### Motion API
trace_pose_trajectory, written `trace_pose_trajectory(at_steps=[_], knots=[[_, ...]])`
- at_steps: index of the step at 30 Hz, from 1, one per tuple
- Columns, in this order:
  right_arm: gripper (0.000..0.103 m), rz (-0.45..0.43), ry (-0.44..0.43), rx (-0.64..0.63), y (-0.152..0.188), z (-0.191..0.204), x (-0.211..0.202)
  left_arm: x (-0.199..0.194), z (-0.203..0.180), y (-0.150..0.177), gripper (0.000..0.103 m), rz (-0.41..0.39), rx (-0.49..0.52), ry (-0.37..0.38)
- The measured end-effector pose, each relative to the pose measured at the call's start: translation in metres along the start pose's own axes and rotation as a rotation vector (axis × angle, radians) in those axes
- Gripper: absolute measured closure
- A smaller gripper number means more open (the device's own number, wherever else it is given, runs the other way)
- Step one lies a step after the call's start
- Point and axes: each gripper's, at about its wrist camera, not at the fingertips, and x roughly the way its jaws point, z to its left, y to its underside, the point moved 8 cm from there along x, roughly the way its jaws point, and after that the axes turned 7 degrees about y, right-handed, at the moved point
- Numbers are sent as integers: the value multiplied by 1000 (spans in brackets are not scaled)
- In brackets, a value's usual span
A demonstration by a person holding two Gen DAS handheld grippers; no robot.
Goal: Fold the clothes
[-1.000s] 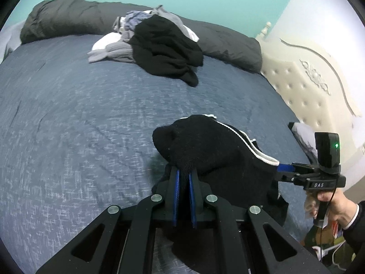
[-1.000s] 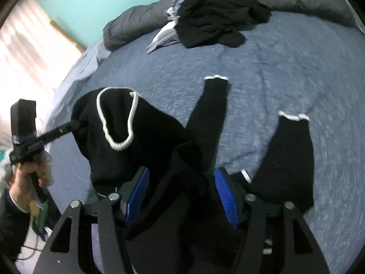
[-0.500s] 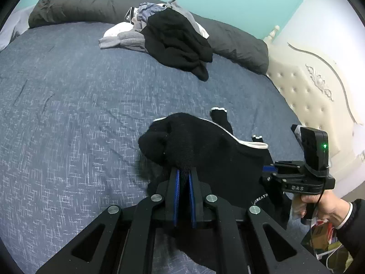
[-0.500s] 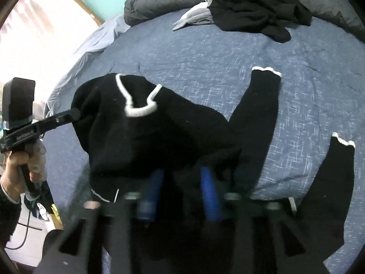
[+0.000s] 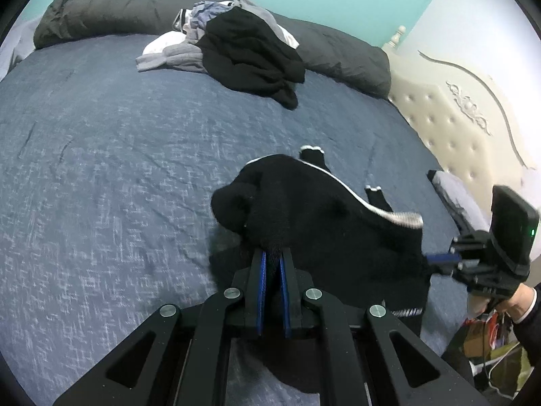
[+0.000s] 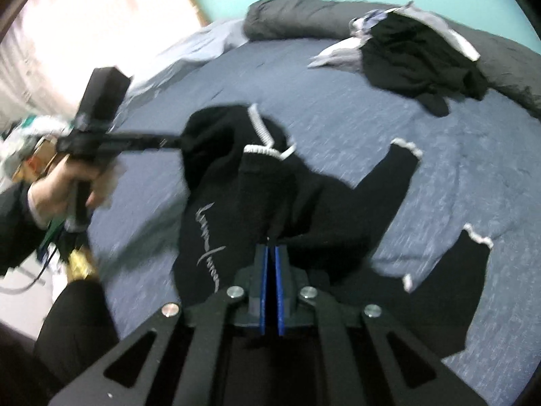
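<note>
**Right jaws clamped onto the sweater**

Since a second earlier, the right gripper [image 6: 270, 253] had gone from wide open around the black cloth to blue pads pressed together on a fold of the sweater [image 6: 304, 203], and the garment had been drawn up off the bed [image 6: 372, 111] at that side. Left gripper [image 5: 272, 257] kept its narrow pinch on the other shoulder, cloth bunched over its tips. Between the two grips the sweater hung stretched, white-trimmed neckline [image 6: 260, 142] uppermost, pale lettering down its front. Both sleeves trailed onto the blue cover, white cuffs lying flat, well apart from each other. Far across the bed a pile of clothes [image 5: 243, 54] sat against the grey duvet [image 5: 101, 10]. A padded headboard [image 5: 456, 128] stood at the right of the left view
</note>
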Motion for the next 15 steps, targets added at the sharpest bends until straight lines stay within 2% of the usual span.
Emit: trace_pose_trajectory(at_steps=[5, 9, 11, 13, 15], knots=[[99, 92, -65, 9, 30, 9, 6, 13, -15, 26, 95, 91, 64, -15], [93, 57, -64, 107, 31, -5, -6, 19, -16, 40, 95, 112, 64, -21], [82, 9, -65, 169, 22, -15, -16, 21, -15, 42, 95, 111, 61, -22], [59, -35, -64, 218, 8, -23, -23, 22, -16, 43, 95, 109, 62, -21], [54, -77, -60, 267, -6, -31, -28, 23, -16, 43, 95, 105, 60, -17]])
